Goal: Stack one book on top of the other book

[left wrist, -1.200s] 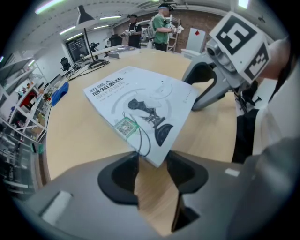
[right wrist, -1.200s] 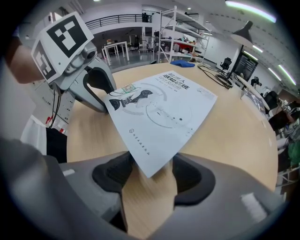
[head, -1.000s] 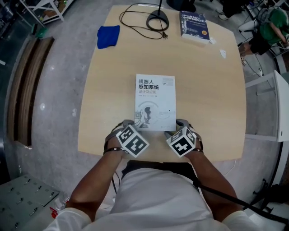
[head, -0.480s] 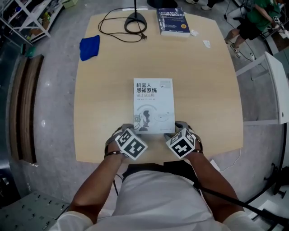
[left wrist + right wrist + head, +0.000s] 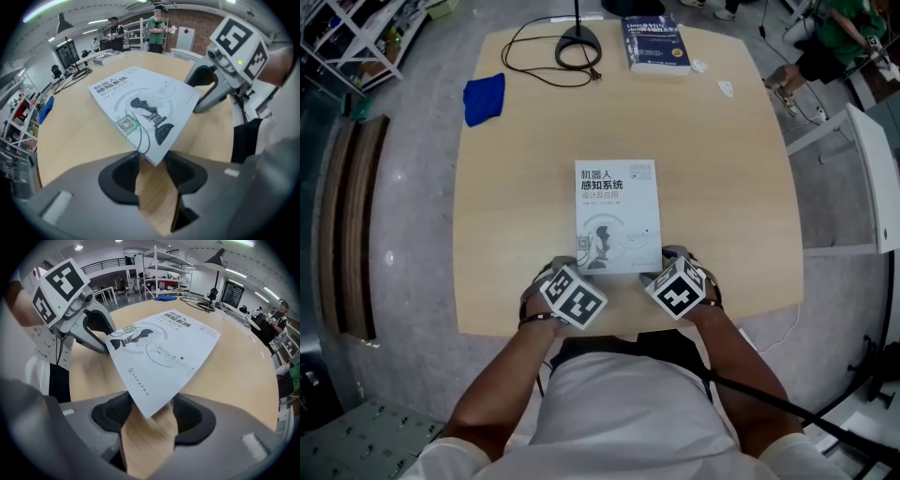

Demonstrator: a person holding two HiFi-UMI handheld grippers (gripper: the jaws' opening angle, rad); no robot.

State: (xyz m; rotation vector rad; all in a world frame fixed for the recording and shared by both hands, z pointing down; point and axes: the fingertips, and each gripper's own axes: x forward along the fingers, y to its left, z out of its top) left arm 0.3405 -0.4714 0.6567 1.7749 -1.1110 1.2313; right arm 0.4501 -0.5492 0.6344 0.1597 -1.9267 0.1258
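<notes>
I see my left gripper [image 5: 152, 161] and right gripper [image 5: 149, 406] with jaws apart, a white book [image 5: 617, 216] corner inside each.

A pale wooden bench [image 5: 506, 216] stands on a polished grey floor [image 5: 403, 281] in a busy workshop. A crumpled blue cloth [image 5: 484, 99] lies near the bench's far left corner. Beside it, a round black stand base [image 5: 577, 40] sits at the far edge, its black cable [image 5: 530, 58] looped loosely across the surface. Two small white scraps [image 5: 727, 89] rest near the far right corner. Left of the bench, a slatted wooden panel [image 5: 352, 225] lies on the floor, with white shelving [image 5: 356, 33] beyond it. A white table [image 5: 874, 178] stands at right, and a person in a green top [image 5: 839, 33] is past the far right corner. A dark pendant lamp [image 5: 62, 21] hangs overhead.
</notes>
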